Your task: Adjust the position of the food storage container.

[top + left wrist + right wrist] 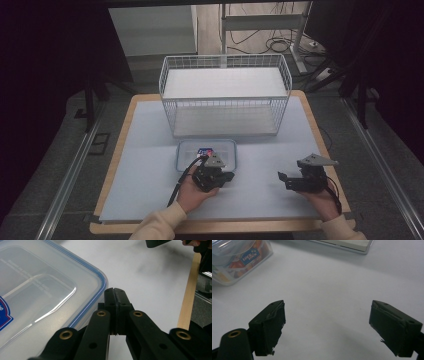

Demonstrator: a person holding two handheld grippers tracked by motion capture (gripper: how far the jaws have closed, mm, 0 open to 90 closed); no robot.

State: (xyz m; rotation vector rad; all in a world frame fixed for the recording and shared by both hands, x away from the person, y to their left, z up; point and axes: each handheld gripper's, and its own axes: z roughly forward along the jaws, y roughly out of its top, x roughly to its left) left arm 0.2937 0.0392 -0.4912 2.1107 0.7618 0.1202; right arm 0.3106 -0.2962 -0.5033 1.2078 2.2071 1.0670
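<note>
Plastic container (37,290) just beside closed left gripper (115,293).

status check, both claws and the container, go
Left claw shut, empty, at the lidded container corner. Right claw open over bare mat. Wire basket behind the container.

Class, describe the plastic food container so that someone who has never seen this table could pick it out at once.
Start at the white wire basket standing at the far middle of the table. Directly in front of it, on the person's side, lies the food container: a low, clear rectangular box with a blue-edged lid. The left gripper, jaws shut, sits at its near edge.
</note>
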